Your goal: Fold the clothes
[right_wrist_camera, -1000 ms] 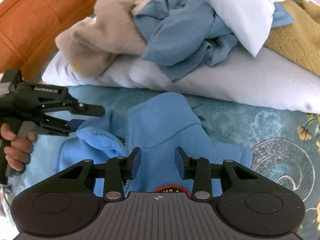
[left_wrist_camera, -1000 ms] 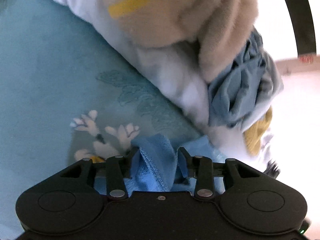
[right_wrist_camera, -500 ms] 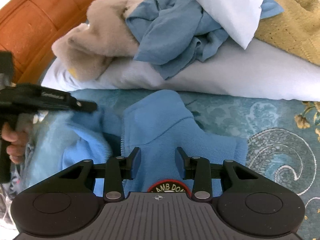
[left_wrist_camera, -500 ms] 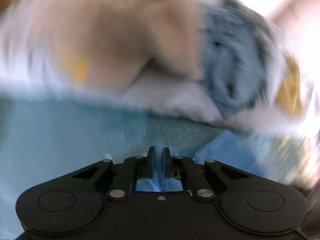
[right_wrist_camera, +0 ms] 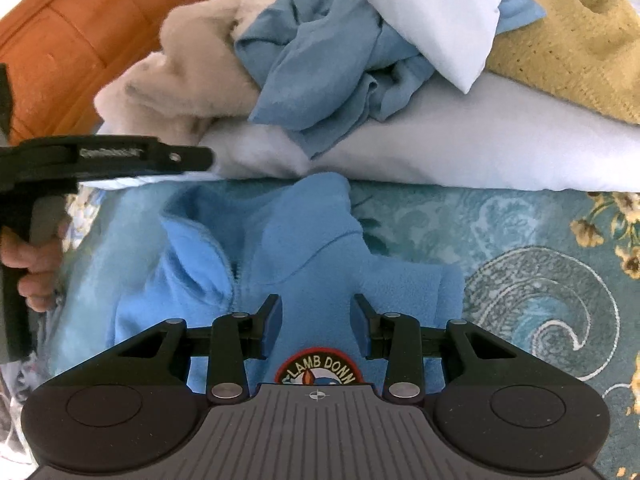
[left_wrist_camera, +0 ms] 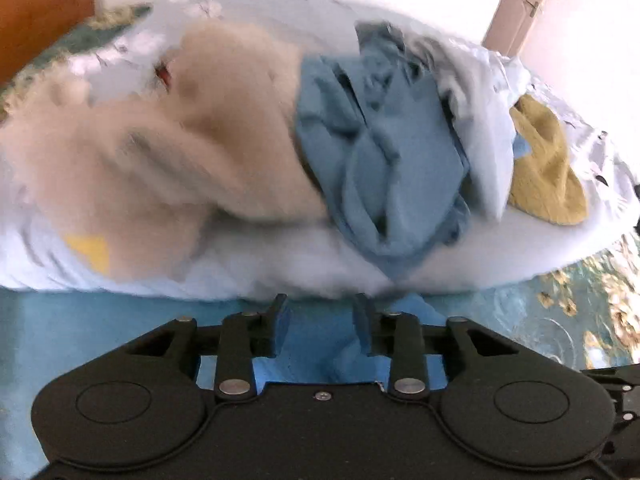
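Fleece jacket [right_wrist_camera: 320, 264] in bright blue lies flat on the teal bedspread [right_wrist_camera: 520, 240], lower centre of the right wrist frame. Right gripper [right_wrist_camera: 316, 320] hovers above it, jaws spread, empty. Left gripper [left_wrist_camera: 320, 320] likewise has jaws spread over the fleece. Piled clothes [right_wrist_camera: 340, 60] fill the upper frame.

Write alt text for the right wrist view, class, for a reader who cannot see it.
The open right gripper hovers over a bright blue fleece jacket lying on a teal patterned bedspread. At left, a hand holds the left gripper near the jacket's far edge. Behind lies a pile of clothes on a white pillow.
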